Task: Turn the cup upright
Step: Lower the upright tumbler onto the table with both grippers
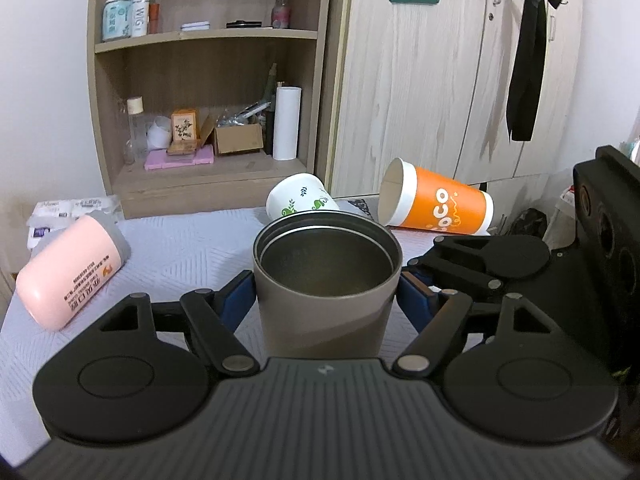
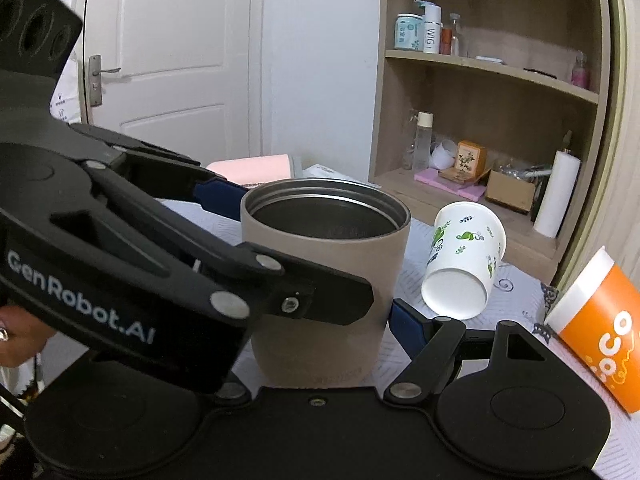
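A taupe steel-lined tumbler [image 1: 326, 280] stands upright on the pale patterned table, its mouth open upward; it also shows in the right wrist view [image 2: 324, 280]. My left gripper [image 1: 326, 300] has its blue pads against both sides of the tumbler. My right gripper [image 2: 320, 320] sits around the same tumbler; its right blue pad [image 2: 408, 332] stands slightly off the wall and its left finger is hidden behind the left gripper's arm [image 2: 160, 248]. The right gripper's fingers [image 1: 480, 256] also show in the left wrist view.
A white leaf-print paper cup [image 1: 300, 200] [image 2: 464, 256], an orange paper cup [image 1: 436, 204] [image 2: 600, 328] and a pink bottle [image 1: 72, 272] lie on their sides on the table [image 1: 180, 248]. A wooden shelf unit [image 1: 208, 80] with clutter and a wardrobe stand behind.
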Demonstrator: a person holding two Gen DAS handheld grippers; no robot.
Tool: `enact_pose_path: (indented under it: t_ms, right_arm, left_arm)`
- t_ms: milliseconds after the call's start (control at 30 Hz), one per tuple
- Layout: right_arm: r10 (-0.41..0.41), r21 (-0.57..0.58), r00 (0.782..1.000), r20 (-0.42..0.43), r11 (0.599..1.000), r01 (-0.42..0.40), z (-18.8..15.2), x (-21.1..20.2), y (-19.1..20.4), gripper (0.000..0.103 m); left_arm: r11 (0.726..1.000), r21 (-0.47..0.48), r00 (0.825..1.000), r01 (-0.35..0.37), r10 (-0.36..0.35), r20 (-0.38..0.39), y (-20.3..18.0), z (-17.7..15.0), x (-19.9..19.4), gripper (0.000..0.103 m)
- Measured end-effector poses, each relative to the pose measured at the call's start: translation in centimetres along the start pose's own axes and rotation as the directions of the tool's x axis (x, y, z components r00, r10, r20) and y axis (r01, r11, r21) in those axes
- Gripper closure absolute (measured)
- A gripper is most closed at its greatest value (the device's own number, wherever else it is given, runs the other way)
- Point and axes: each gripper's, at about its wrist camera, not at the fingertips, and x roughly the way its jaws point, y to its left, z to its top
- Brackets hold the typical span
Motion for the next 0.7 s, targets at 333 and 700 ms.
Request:
enact_pose_path:
  t_ms: [333, 700]
  right_arm:
    - [-0.041, -0.034, 0.998, 0.038, 0.999, 0.042, -0.7, 0.0, 0.3, 0.022]
    - [-0.107, -0.020, 0.991, 0.076, 0.994, 0.109, -1.0, -0.9, 0.7, 0.017]
  left_arm:
    - [0.999, 0.038, 0.998, -0.006, 0.003, 0.065, -0.5, -1.0, -0.1, 0.027]
    - [1.000, -0.024, 0.997, 0.014, -0.012, 0.080, 0.0, -1.3, -0.4, 0.024]
